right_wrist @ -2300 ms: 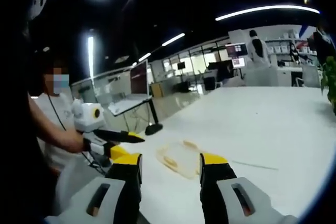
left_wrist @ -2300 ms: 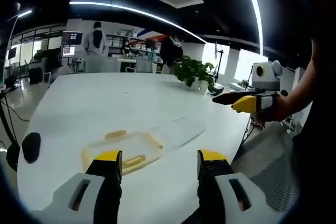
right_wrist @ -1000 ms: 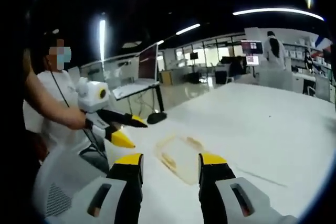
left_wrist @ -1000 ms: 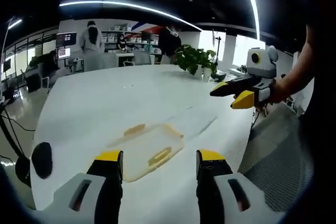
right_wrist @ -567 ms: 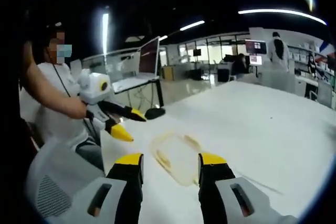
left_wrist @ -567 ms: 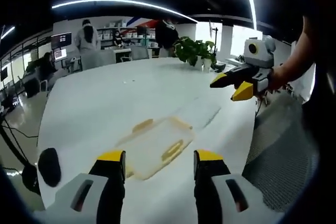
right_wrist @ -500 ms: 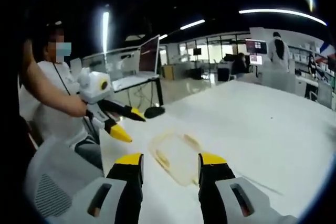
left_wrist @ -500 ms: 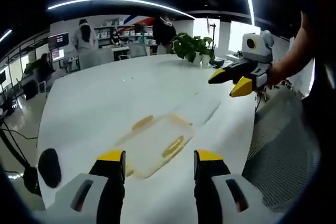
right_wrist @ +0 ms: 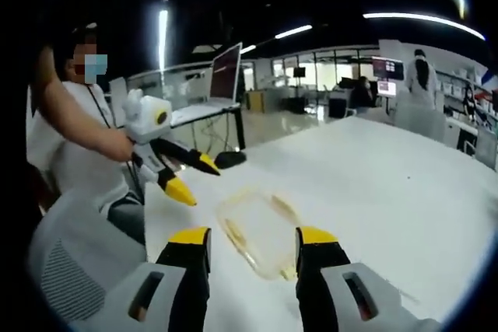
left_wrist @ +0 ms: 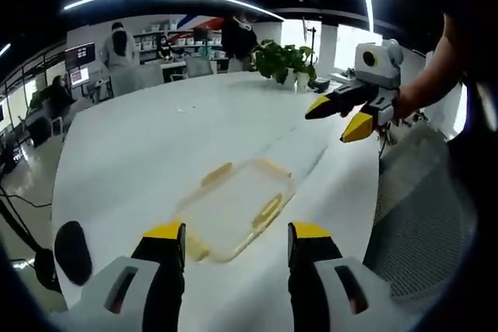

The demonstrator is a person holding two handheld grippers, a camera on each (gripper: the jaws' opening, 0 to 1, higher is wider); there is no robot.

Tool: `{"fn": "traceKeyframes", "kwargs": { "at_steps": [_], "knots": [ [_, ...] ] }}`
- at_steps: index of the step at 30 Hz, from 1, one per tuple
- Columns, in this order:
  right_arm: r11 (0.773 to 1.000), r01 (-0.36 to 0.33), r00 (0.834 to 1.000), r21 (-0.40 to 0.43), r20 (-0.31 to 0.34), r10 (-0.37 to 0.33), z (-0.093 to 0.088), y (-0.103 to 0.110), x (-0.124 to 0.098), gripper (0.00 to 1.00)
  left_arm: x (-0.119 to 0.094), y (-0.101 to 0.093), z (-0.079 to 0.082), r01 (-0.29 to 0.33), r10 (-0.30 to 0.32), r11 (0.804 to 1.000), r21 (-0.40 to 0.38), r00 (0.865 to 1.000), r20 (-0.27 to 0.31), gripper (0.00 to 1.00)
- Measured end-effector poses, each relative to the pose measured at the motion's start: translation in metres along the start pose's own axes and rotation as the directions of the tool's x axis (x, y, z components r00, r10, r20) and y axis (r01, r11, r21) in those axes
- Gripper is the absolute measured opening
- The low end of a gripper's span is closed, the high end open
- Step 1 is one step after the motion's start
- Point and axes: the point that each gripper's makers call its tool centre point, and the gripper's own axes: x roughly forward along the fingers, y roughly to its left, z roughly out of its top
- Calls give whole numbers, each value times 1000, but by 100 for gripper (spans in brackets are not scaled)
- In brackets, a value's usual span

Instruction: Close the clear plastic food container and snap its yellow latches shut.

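Left gripper view puts our left gripper (left_wrist: 235, 242) lowest in the picture, its 2 yellow-tipped jaws standing apart with nothing between them. Just beyond them the clear plastic food container (left_wrist: 236, 209) lies flat on the white table (left_wrist: 140, 153), with 1 yellow latch (left_wrist: 267, 211) on its right side and another (left_wrist: 217, 173) on the far left side. Whether its lid is already seated we cannot tell. Farther off, the right gripper (left_wrist: 338, 114) hangs above the table, jaws spread and holding nothing; a potted plant (left_wrist: 286, 61) stands at the far edge.

From the right gripper view, our right gripper (right_wrist: 248, 246) also stands open, the container (right_wrist: 261, 231) just past its tips and the left gripper (right_wrist: 187, 176) beside it to the left.

We judge this the approach. To do it well, we should bring both grippers down level over opposite sides, press the lid flat first, then push each latch squarely down, steadying the opposite side so the light box doesn't slide.
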Motion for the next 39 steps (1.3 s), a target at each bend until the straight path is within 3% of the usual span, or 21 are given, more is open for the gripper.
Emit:
{"fn": "traceKeyframes", "kwargs": {
  "at_steps": [8,18,23,26,39],
  "knots": [
    [1000,-7,1000,9,-10,7,-1,-9,7,44,5,3,-2,16,-16,1000,6,1000,-14,52],
    [999,-12,998,-50,-70,8,-16,-11,11,44,12,12,-8,41,-39,999,26,998,-50,52],
    [995,-19,994,-96,-105,9,-24,-14,15,44,16,15,-12,59,-53,996,68,994,-91,43],
    [991,-30,992,-128,-129,13,-28,-17,17,45,19,16,-14,72,-65,995,73,993,-103,50],
    [981,-54,982,-187,-188,18,-39,-31,21,45,28,28,-24,114,-92,986,121,980,-175,50]
  ]
}}
